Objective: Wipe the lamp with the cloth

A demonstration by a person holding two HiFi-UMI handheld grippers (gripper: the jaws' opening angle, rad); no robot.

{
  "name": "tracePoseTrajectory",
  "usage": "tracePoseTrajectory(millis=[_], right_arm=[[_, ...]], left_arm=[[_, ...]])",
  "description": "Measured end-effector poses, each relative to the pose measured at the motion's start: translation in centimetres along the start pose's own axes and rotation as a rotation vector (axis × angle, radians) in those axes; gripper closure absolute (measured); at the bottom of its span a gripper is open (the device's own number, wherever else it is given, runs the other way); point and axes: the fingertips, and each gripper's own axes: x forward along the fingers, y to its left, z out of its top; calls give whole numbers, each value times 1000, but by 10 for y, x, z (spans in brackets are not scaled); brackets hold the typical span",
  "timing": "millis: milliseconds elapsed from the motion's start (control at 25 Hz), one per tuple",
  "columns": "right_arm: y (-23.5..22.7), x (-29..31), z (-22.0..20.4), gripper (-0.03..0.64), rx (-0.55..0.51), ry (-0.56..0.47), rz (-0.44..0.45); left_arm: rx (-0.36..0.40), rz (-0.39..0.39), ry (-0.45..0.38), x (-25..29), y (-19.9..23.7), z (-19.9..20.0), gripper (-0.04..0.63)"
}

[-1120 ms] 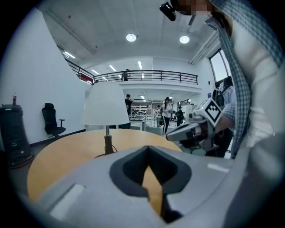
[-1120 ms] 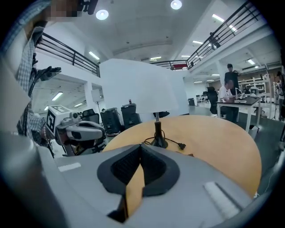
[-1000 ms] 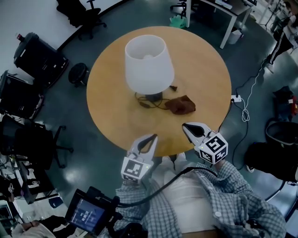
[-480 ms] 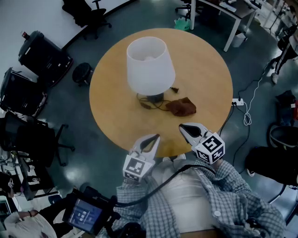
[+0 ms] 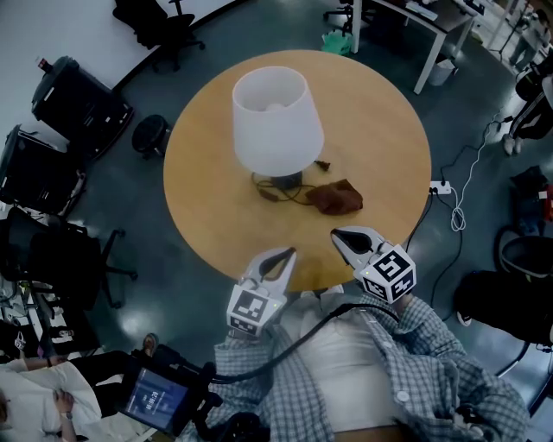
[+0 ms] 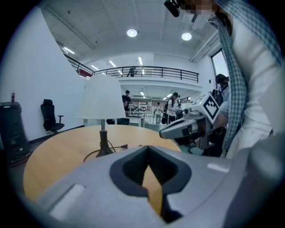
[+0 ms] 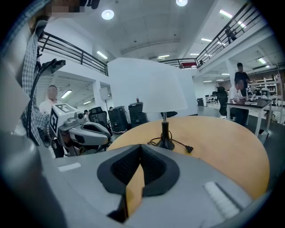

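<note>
A lamp with a white shade (image 5: 276,121) and a dark base (image 5: 283,181) stands on the round wooden table (image 5: 380,129). Just right of the base lies a crumpled brown cloth (image 5: 337,197). Both grippers hover at the table's near edge, apart from lamp and cloth. My left gripper (image 5: 284,254) is shut and empty, and my right gripper (image 5: 338,236) is shut and empty too. In the left gripper view the lamp (image 6: 101,104) stands ahead, left of the closed jaws. The right gripper view has the lamp (image 7: 149,87) straight ahead. Neither gripper view shows the cloth.
The lamp's cord and plug (image 5: 321,162) trail over the table beside the base. Black cases (image 5: 73,99) and office chairs (image 5: 52,259) stand on the floor at left. A power strip with cables (image 5: 439,183) lies at right. A white desk (image 5: 415,22) stands behind.
Lamp, cloth and both grippers keep their places. A seated person in white has come into the head view's bottom left corner.
</note>
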Motion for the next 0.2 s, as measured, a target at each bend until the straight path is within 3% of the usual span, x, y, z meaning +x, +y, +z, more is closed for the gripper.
tracePoseTrajectory(millis=[200], right_arm=[[2,2,-3,614,3,7,13]], left_arm=[[3,-7,7,2,-1,-2,591]])
